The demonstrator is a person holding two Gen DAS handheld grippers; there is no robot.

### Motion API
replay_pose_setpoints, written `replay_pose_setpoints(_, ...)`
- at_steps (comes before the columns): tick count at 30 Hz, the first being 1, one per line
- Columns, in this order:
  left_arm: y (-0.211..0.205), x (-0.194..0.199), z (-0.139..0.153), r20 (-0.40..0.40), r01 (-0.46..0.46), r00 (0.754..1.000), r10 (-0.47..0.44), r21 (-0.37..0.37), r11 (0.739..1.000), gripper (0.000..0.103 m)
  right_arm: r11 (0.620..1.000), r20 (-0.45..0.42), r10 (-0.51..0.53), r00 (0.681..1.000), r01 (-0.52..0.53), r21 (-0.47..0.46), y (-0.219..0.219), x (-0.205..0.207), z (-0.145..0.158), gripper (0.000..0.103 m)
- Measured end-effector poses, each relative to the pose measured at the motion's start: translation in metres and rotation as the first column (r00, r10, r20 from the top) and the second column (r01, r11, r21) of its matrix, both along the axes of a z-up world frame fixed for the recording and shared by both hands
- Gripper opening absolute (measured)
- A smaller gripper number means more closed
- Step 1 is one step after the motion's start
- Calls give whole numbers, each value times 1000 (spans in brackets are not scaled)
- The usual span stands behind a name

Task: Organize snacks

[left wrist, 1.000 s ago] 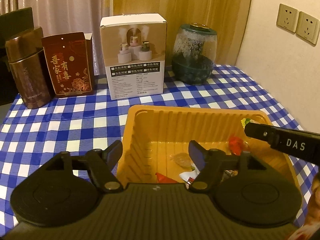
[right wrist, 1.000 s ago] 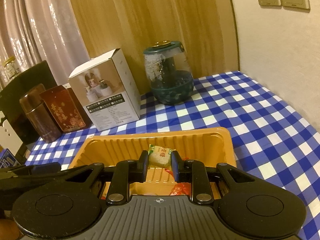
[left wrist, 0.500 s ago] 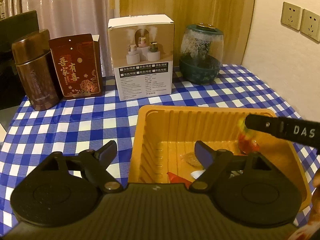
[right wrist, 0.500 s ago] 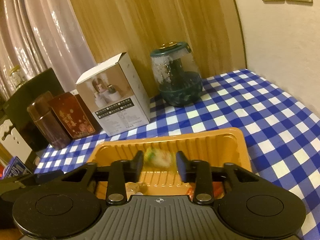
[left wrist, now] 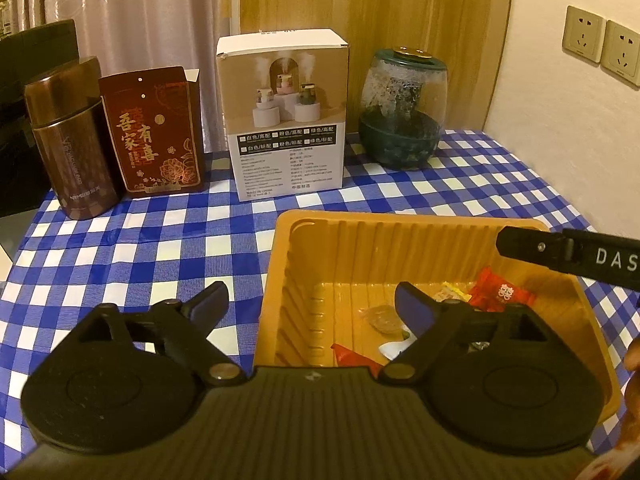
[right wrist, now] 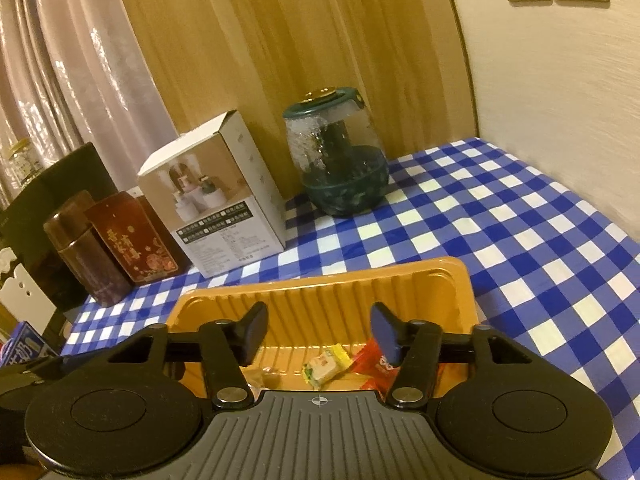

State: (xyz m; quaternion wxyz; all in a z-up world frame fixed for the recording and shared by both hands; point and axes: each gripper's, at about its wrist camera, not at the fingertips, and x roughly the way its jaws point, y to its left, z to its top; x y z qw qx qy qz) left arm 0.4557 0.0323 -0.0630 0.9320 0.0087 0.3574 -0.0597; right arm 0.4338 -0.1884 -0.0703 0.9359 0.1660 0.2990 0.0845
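An orange plastic tray (left wrist: 400,236) (right wrist: 320,292) sits on the blue checked tablecloth and holds several wrapped snacks. A yellow-green candy (right wrist: 326,366) lies on the tray floor beside a red packet (right wrist: 372,362) (left wrist: 498,292). My right gripper (right wrist: 318,328) hovers over the tray, its jaws opening with nothing between them; one of its fingers (left wrist: 560,254) shows in the left wrist view. My left gripper (left wrist: 310,304) straddles the tray's left wall, jaws opening and not pressing on it. A clear-wrapped candy (left wrist: 382,318) lies near its right finger.
Along the back stand a brown flask (left wrist: 68,140), a dark red gift box (left wrist: 154,130), a white carton (left wrist: 284,120) and a green glass jar (left wrist: 402,108). A wall with sockets (left wrist: 600,46) bounds the table on the right.
My right gripper let go of the yellow-green candy, which dropped onto the tray floor. Both grippers' jaws have spread wider.
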Motion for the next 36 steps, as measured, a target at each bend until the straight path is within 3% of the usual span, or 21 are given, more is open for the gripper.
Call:
replay_pose_setpoints(10, 2, -3, 2, 17, -16, 1000, 16, 17, 1000, 101, 1000, -16, -6, 1000, 6, -29, -3, -3, 2, 81)
replay_pose_setpoints(17, 9, -9, 9, 48, -21, 999, 23, -32, 999, 103, 998, -17, -26, 1000, 25, -53, -9, -9, 4, 90)
replay_pose_setpoints(26, 1, -23, 12, 68, 0, 998, 1, -6, 1000, 103, 992, -9, -42, 999, 40, -121, -11, -26, 3, 91)
replay_pose_setpoints(36, -8, -49, 20, 60, 17, 998, -18, 18, 1000, 103, 990, -5, -73, 997, 72, -117, -27, -54, 8, 91)
